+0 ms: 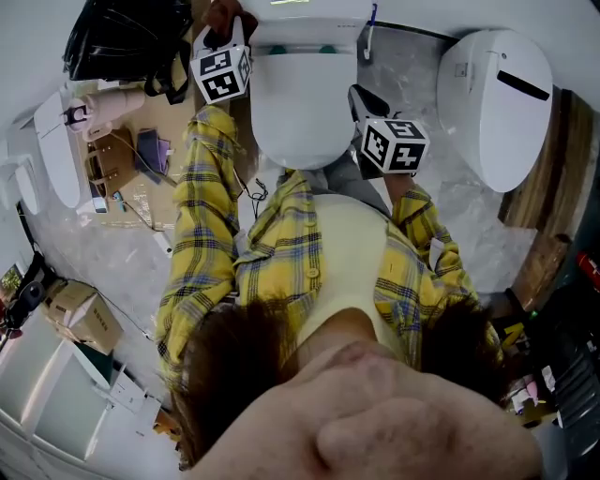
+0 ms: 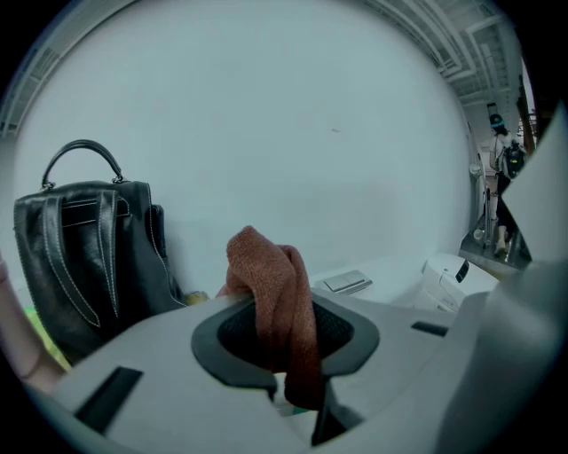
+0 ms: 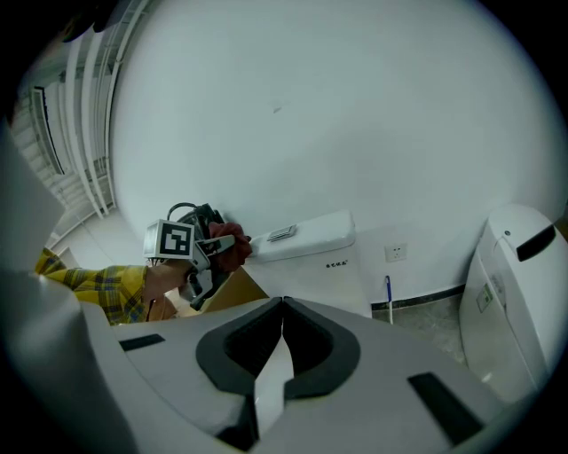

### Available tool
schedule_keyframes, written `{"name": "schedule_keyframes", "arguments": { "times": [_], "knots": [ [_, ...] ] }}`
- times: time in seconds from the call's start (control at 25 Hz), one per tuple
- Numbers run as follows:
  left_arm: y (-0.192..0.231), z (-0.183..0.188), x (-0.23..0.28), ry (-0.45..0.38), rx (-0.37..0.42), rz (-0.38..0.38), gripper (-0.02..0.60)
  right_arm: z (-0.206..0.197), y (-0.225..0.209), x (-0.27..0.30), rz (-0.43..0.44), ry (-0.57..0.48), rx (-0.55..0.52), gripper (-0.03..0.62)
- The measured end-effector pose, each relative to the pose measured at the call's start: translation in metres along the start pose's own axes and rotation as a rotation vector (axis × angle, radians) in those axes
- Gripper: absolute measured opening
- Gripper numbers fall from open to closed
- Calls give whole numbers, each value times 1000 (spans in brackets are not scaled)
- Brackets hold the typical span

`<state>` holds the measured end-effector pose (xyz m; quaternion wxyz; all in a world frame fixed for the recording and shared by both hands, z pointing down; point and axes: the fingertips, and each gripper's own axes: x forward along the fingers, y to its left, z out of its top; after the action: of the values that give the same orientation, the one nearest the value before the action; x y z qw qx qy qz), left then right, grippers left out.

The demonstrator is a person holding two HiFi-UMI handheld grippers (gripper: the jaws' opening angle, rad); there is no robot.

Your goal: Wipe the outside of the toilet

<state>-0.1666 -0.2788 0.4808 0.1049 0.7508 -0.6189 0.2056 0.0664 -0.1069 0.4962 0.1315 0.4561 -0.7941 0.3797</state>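
The white toilet (image 1: pixel 300 103) stands straight ahead of me, its bowl lid down. Its tank lid (image 3: pixel 302 235) with a flush button meets the wall. My left gripper (image 1: pixel 225 28) is at the tank's left end, shut on a red-brown cloth (image 2: pixel 266 266) that bunches above the jaws (image 2: pixel 280 306). In the right gripper view that cloth (image 3: pixel 232 253) touches the lid's left corner. My right gripper (image 1: pixel 363 98) hovers by the bowl's right side, its jaws closed tip to tip (image 3: pixel 282 306) with nothing in them.
A black handbag (image 2: pixel 84 248) sits left of the tank. A second white toilet (image 1: pixel 497 103) stands to the right. A blue-handled tool (image 3: pixel 388 297) leans on the wall between them. Cardboard boxes (image 1: pixel 84 314) and clutter lie on the floor at left.
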Motion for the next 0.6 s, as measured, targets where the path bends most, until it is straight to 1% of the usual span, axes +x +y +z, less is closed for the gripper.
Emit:
{"name": "schedule_keyframes", "arguments": {
  "times": [0.16,0.28,0.48,0.6],
  "knots": [
    [-18,1,14,8,-2,-36,97,0,-2,7,10,19,-1,26],
    [-35,6,19,-2,-9,-72,97,0,-3,9,15,29,-4,26],
    [-68,16,27,0,10,-116,97,0,-11,9,5,37,7,26],
    [-89,23,30,-9,7,-161,97,-2,-12,9,4,42,12,26]
  ]
}}
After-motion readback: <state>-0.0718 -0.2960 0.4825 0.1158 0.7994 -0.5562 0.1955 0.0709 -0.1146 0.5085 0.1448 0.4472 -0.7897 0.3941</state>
